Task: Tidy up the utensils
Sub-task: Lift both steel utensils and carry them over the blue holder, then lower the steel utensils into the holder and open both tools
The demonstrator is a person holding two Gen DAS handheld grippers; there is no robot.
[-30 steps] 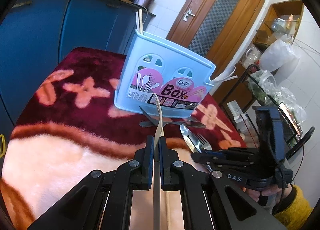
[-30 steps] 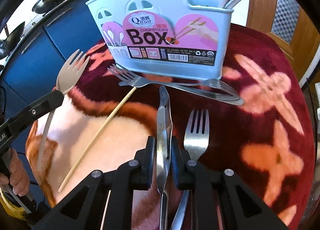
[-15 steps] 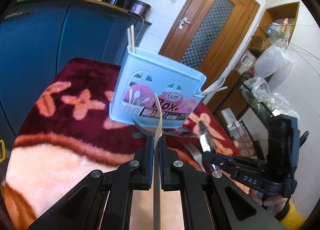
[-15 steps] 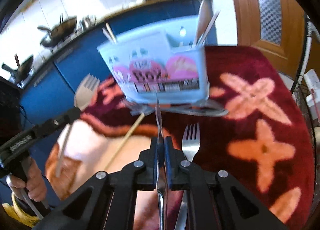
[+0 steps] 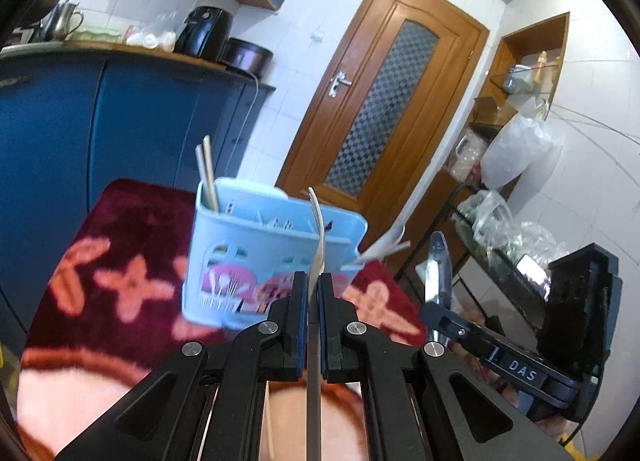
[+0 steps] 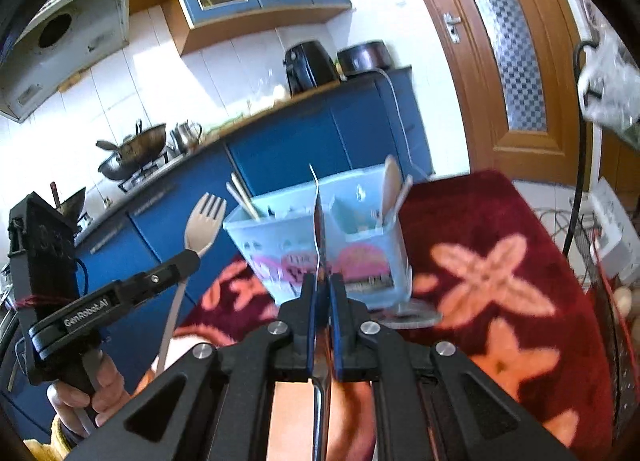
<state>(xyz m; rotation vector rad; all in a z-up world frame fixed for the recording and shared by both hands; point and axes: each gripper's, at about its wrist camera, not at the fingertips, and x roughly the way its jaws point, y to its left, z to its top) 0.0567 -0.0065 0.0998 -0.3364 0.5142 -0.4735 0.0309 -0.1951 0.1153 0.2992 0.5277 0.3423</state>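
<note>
Utensils rise in both grippers before a light-blue utensil box (image 5: 272,249) standing on a maroon flowered blanket (image 5: 132,245). Left gripper (image 5: 313,293) is clamped on a beige plastic fork (image 5: 318,237), seen edge-on at 12 o'clock from its fingertips; the right wrist view shows that fork (image 6: 202,225) at 10 o'clock, tines up. Right gripper (image 6: 322,293) is closed on a metal table knife (image 6: 319,221), its blade upright in front of the box (image 6: 360,257). Chopsticks (image 5: 206,173) stand in the box's left compartment, pale spoons (image 6: 390,189) in its right.
</note>
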